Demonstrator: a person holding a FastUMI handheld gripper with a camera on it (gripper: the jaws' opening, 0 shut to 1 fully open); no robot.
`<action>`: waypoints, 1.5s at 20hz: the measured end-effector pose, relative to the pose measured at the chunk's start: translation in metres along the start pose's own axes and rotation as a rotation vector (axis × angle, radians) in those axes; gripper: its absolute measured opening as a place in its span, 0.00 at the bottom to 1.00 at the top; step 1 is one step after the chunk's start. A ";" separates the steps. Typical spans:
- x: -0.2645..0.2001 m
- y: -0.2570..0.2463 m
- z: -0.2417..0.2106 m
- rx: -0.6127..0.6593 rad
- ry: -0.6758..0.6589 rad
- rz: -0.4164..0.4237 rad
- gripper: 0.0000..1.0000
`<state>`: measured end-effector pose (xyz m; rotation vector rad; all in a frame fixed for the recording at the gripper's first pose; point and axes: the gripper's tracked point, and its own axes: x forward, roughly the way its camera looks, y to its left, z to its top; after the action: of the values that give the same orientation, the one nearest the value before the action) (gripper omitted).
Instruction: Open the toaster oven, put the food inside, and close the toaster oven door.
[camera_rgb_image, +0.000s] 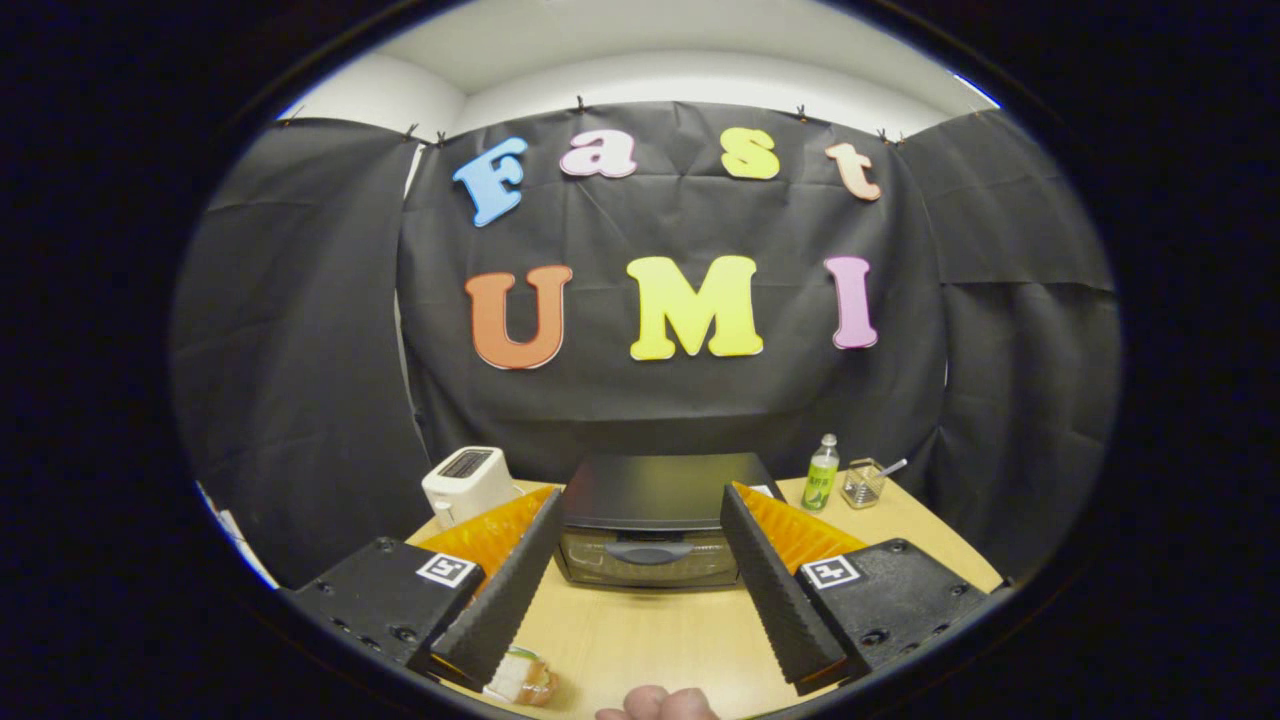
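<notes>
Toaster oven (650, 530) (door closed) beyond spread hand-held gripper (640, 520) fingers

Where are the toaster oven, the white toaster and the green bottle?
Toaster oven (655, 490): gripper view, on its dark top, beyond the open fingers.
White toaster (466, 488): gripper view, on its front side, left of the oven.
Green bottle (821, 482): gripper view, on its label, right of the oven.

Toaster oven (650, 520) sits mid-table (660, 630) (toaster (466, 483) left, bottle (821, 473) right).
</notes>
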<state>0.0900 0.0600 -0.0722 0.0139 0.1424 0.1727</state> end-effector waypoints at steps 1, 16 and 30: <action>0.008 -0.001 -0.007 -0.004 0.018 -0.002 1.00; 0.168 -0.035 -0.128 0.013 0.245 -0.032 1.00; 0.200 -0.023 -0.146 0.005 0.295 -0.055 1.00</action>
<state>0.2686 0.0720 -0.2453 -0.0111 0.4374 0.1189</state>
